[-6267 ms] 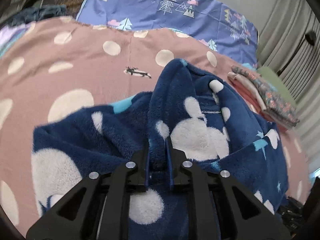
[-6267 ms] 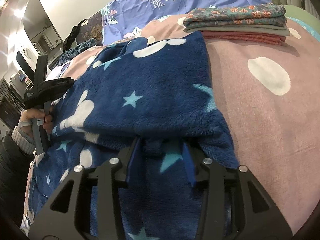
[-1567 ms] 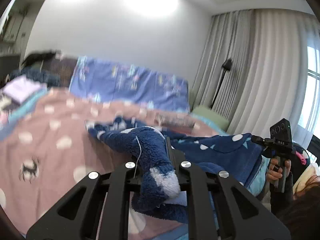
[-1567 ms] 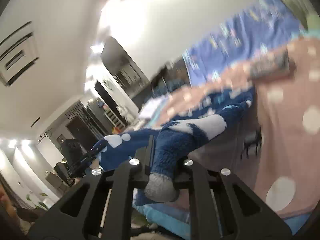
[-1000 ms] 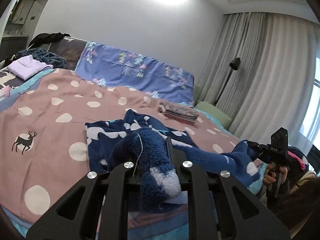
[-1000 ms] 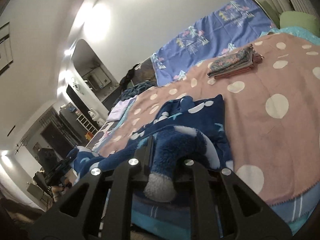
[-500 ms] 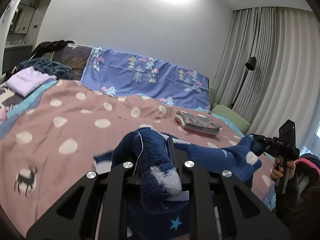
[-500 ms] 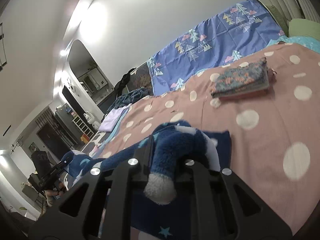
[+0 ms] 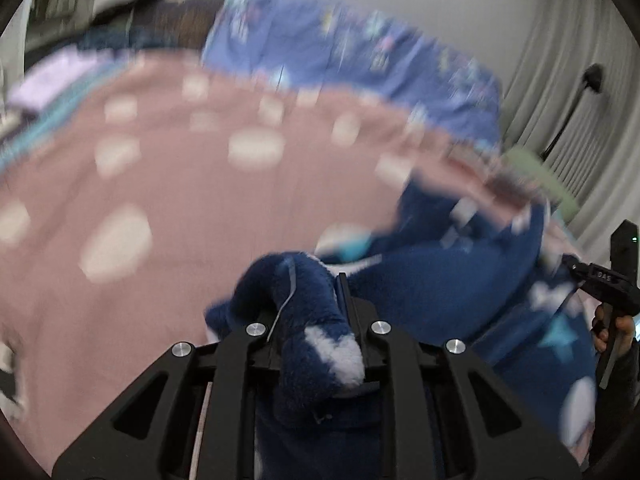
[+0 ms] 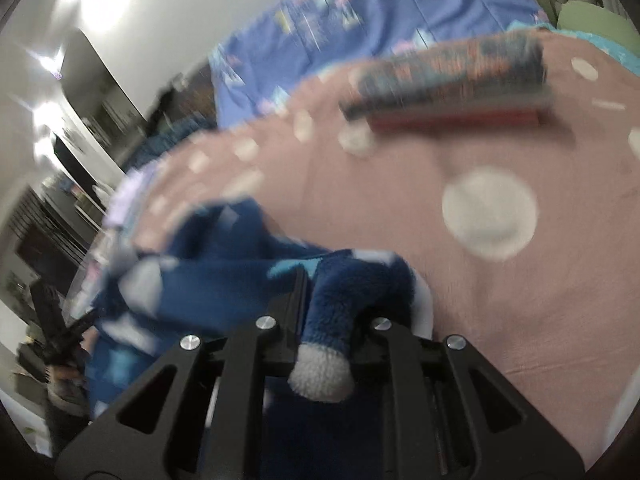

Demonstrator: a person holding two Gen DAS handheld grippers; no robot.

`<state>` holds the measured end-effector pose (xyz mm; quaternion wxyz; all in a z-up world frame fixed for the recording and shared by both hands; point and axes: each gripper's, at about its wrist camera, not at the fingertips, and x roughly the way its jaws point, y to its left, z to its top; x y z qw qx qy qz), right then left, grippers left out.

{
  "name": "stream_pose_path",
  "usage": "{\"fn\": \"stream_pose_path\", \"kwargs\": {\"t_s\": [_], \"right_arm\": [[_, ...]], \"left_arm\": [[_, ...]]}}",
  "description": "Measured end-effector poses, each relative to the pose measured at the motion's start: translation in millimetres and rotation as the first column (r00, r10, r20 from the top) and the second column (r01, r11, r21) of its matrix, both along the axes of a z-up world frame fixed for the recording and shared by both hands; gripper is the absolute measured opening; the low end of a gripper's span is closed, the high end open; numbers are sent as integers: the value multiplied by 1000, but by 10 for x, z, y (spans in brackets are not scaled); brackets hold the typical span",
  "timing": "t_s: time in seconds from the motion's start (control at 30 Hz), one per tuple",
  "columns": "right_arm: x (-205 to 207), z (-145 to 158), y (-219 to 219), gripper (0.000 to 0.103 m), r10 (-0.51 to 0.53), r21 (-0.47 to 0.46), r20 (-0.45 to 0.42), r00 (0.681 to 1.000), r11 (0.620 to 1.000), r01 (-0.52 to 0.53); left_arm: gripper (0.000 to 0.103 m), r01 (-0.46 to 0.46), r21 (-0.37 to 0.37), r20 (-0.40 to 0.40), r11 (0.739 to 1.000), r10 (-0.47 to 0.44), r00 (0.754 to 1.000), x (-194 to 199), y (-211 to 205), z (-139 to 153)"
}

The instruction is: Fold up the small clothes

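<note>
A dark blue fleece garment point(image 9: 460, 280) with white spots and light blue stars hangs stretched between my two grippers over the bed. My left gripper point(image 9: 310, 300) is shut on one bunched corner of it. My right gripper point(image 10: 332, 300) is shut on the other corner; the garment point(image 10: 208, 276) runs off to the left there. The right gripper also shows at the right edge of the left wrist view point(image 9: 600, 280), and the left gripper at the left edge of the right wrist view point(image 10: 60, 332). Both views are blurred.
The bed has a pink cover with white dots point(image 9: 160, 184) and a blue patterned blanket point(image 9: 340, 60) at the head. A stack of folded clothes point(image 10: 452, 84) lies at the far right of the bed. Curtains point(image 9: 580, 80) hang at the right.
Both grippers have tipped down and forward towards the bed with the garment still held. The views now show the pink cover close up and are motion-blurred.
</note>
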<state>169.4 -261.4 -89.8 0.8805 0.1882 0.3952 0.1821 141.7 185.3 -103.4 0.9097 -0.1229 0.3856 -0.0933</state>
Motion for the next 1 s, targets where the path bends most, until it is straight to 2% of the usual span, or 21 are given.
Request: {"fn": "stream_pose_path", "kwargs": {"t_s": [0.07,0.23,0.27,0.3,0.33,0.37,0.4,0.43,0.5,0.57,0.63,0.73,0.77,0.87,0.93,0.97,1.0], "right_arm": [[-18,0,14,16,4,-10,14,1000,1000,-4],[-95,59,-29,23,17,-6,28,999,1000,-17],[-122,107,-38,33,21,-15,33,999,1000,-21],[-180,169,-56,51,26,-18,47,999,1000,-25],[-219,233,-72,58,27,-15,68,997,1000,-26],[-329,339,-110,62,33,-14,115,993,999,-32],[-428,435,-138,64,45,-34,154,987,999,-40],[-481,493,-154,65,54,-58,174,983,997,-44],[-608,559,-180,73,67,-131,207,976,991,-41],[-616,511,-162,73,81,-219,187,979,975,-38],[-542,437,-119,73,86,-269,153,984,962,-42],[-325,331,-37,73,127,-314,118,985,946,-85],[-194,297,-27,73,135,-313,105,985,945,-96],[150,234,-52,74,141,-247,72,987,962,-119],[354,215,-81,68,140,-182,54,989,975,-129],[444,200,-108,39,142,-127,38,989,983,-136],[540,163,-150,13,144,-45,2,990,989,-144]], "left_arm": [[21,-1,-31,27,1000,2,1000,-29,72,56],[22,12,-21,49,1000,-11,999,-101,73,147],[25,17,-18,72,1000,-15,997,-146,62,213],[28,24,-23,97,999,-22,995,-197,53,281],[37,35,-38,132,999,-30,991,-282,74,384],[54,35,-43,164,998,-27,986,-356,108,468],[64,17,-33,209,999,-9,978,-471,151,573],[69,1,-19,244,1000,4,970,-551,186,654],[70,-12,20,292,1000,5,957,-742,263,801],[74,-9,53,281,999,-6,960,-806,274,814],[76,20,119,236,993,-48,971,-770,200,719],[77,74,275,103,959,-106,989,-478,-3,445],[77,98,298,77,949,-127,989,-379,-34,378],[77,132,256,35,958,-146,989,-34,-7,292],[77,123,205,18,971,-129,991,258,64,267],[68,118,184,23,976,-124,992,340,82,260],[53,119,154,30,981,-125,992,433,113,264]]}}
